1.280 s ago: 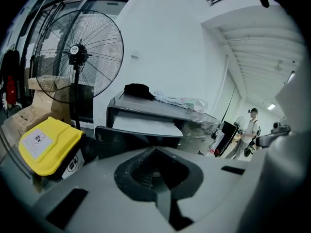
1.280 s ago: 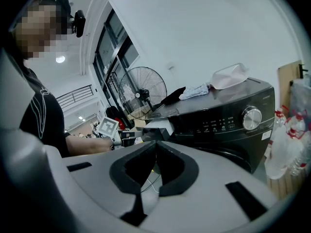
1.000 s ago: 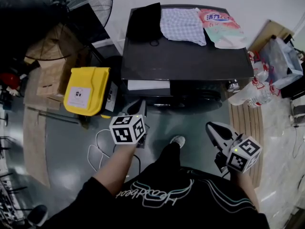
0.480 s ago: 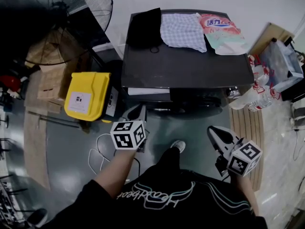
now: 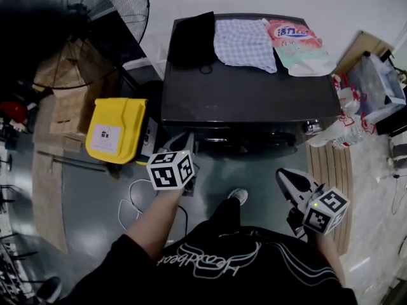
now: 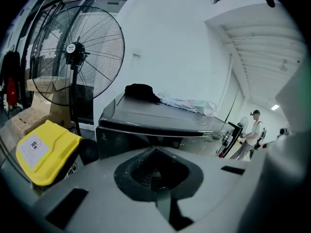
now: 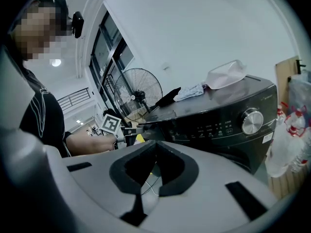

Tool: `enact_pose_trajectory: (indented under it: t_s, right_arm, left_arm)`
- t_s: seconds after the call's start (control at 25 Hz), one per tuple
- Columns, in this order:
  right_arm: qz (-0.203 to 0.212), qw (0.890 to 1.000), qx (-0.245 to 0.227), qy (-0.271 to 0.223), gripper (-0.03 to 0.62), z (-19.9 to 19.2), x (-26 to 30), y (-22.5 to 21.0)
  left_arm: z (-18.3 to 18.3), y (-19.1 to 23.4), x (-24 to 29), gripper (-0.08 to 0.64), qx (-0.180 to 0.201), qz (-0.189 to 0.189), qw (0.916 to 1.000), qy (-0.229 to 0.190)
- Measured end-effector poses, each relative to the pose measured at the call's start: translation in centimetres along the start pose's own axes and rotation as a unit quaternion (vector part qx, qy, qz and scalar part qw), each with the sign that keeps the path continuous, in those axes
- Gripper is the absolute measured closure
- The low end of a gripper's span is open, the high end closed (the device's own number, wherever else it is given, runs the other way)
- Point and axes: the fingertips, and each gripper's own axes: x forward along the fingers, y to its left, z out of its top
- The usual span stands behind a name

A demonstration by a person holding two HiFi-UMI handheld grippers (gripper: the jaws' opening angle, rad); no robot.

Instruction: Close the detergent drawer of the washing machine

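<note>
I read 活力 on bag (image 5: pixel 299 38), upper right | dial (image 7: pixel 251 121): right gripper view only | left gripper (image 5: pixel 187 137), right gripper (image 5: pixel 283 173) clenched empty

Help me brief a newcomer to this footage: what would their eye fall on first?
The glossy black front-loading washing machine fills the centre, with a black cloth, a checked cloth and a pink detergent pouch on top. A bright yellow plastic bin stands at its left, near a large black floor fan. The left gripper and right gripper hang shut before it.
</note>
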Motion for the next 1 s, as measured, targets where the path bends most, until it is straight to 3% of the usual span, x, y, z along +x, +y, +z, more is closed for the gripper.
enact_pose_trajectory:
  t_s: [1.0]
  right_arm:
    - [-0.004,1.0,0.015,-0.005,0.566,0.8,1.3,-2.7]
  left_arm:
    - [0.6,0.3,1.3,0.538,0.02,0.011,0.9994,-0.026]
